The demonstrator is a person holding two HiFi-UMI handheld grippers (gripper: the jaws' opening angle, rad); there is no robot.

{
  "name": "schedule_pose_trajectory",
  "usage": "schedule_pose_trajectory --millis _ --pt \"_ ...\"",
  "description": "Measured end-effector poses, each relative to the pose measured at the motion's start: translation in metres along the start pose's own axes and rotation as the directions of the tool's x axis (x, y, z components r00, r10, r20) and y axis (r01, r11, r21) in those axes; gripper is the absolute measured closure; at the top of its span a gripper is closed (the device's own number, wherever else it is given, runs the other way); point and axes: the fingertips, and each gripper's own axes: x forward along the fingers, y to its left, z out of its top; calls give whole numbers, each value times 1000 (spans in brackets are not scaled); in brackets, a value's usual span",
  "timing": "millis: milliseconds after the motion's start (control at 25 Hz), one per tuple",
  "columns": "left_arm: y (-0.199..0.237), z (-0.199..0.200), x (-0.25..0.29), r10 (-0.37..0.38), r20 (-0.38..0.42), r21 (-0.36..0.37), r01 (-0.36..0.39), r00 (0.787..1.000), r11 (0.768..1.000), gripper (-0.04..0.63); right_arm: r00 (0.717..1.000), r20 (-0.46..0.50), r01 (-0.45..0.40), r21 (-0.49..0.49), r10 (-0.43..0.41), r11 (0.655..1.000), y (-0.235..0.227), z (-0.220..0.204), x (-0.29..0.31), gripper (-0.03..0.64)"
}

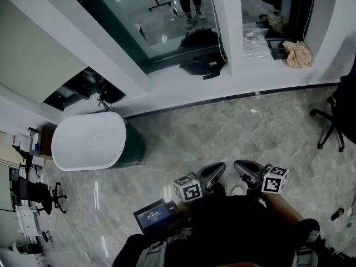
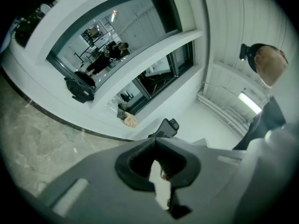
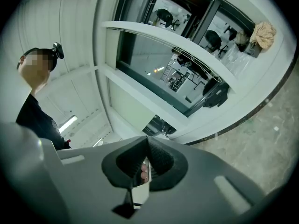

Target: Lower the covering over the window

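Note:
The window (image 1: 167, 15) runs across the top of the head view above a white sill (image 1: 183, 85). A pale blind (image 1: 39, 43) covers the pane at the left; it also shows in the right gripper view as a pale blind (image 3: 133, 97). A thin cord (image 1: 222, 32) hangs down the white pillar. My left gripper (image 1: 221, 167) and right gripper (image 1: 238, 164) are held side by side low near my body, far from the window. Both are shut with nothing between the jaws, as the left gripper (image 2: 156, 143) and right gripper (image 3: 147, 141) show in their own views.
A white oval table (image 1: 86, 141) stands at the left on the marble floor. A black bag (image 1: 203, 57) and a beige cloth (image 1: 299, 53) lie on the sill. An office chair base (image 1: 334, 121) is at the right. A small screen (image 1: 153, 214) hangs at my waist.

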Motion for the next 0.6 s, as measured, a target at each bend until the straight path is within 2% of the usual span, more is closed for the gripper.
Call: schedule_pose_trajectory --millis 200,280,400,520,600 --pt "53 46 17 1 18 -8 0 1000 1000 592 999 23 40 -78 -39 996 -29 36 44 611" --pt "75 75 30 -22 11 5 22 1000 1000 592 996 54 76 -107 -71 991 -43 61 60 611" --pt "97 124 51 -70 -13 40 70 997 997 592 986 120 131 -94 -119 987 -66 102 84 611" --pt "114 177 66 -120 -29 77 122 992 990 592 978 168 142 -105 -123 984 -76 142 121 611" --pt "132 200 73 -128 -33 77 130 991 988 592 977 176 143 -122 -120 982 -81 160 149 611"
